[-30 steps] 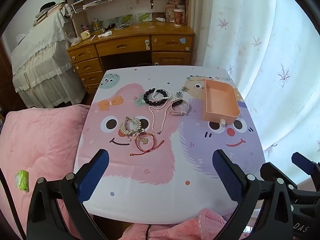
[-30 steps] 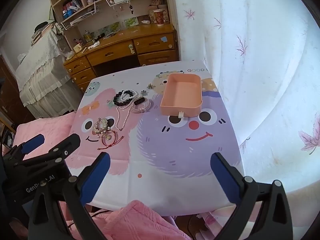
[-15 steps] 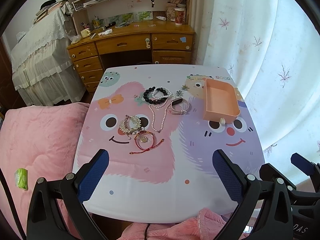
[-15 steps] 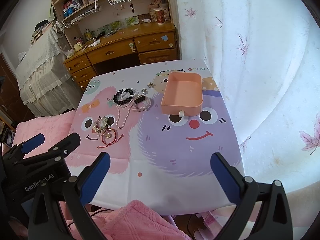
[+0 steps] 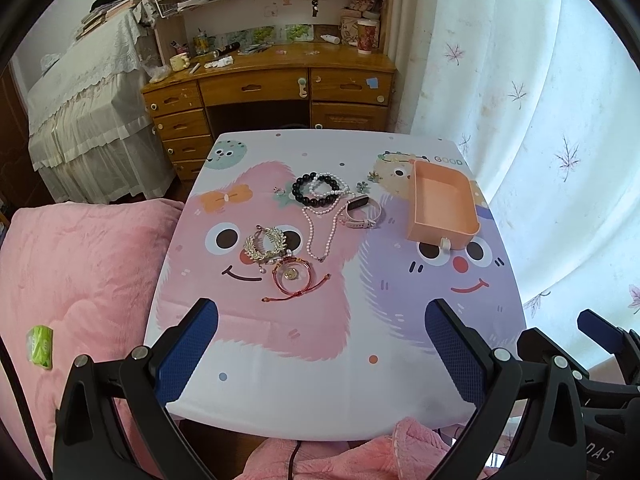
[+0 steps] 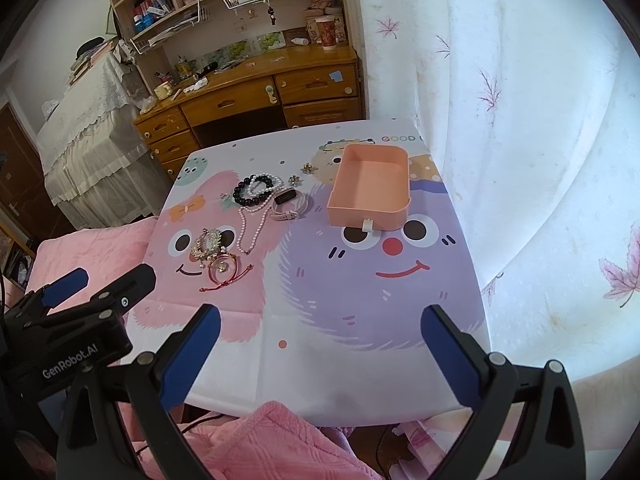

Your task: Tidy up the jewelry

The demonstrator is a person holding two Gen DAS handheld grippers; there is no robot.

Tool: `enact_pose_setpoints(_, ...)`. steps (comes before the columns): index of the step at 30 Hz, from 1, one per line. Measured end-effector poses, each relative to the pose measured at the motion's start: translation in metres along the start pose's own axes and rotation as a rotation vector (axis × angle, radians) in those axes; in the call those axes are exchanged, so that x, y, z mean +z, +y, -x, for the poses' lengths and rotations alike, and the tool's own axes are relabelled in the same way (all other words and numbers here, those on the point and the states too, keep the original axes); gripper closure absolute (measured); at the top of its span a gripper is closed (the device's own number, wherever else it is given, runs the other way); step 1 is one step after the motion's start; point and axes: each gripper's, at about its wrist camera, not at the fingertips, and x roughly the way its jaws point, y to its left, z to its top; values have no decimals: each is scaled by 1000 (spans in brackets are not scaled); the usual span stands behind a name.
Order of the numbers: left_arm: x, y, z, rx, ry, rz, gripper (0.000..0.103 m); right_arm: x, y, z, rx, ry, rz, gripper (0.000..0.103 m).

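The near edge of the cartoon-printed white surface (image 5: 320,408) is partly covered by pink quilted fabric (image 5: 360,456). The small silver ring (image 5: 279,191) and two tiny flower-shaped pieces (image 6: 295,180) are too small to identify. The pink-strapped watch (image 5: 362,212) overlaps the pink pearl necklace (image 5: 320,232), hiding part of it. The black right hand-held gripper (image 5: 592,360) is cut off at the left view's edge.
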Motion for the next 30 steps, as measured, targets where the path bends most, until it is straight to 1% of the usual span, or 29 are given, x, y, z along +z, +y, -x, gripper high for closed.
enact_pose_setpoints(8,-4,4,11,30,10,7,1,-3,-5,2,41,-5,-27,2)
enact_pose_setpoints(13,-6,12,12,39,17,18,1,-1,0,4,61,-23,-11,2)
enact_pose_setpoints(22,0,30,11,9,4,54,1,3,19,2,84,-50,47,2)
enact_pose_setpoints(25,5,37,2,0,32,68,1,6,28,-1,85,-69,78,2)
enact_pose_setpoints(27,8,46,-9,-15,64,91,1,7,36,-4,77,-82,108,2)
enact_pose_setpoints(30,13,64,-29,-45,116,146,1,9,51,-13,77,-66,160,2)
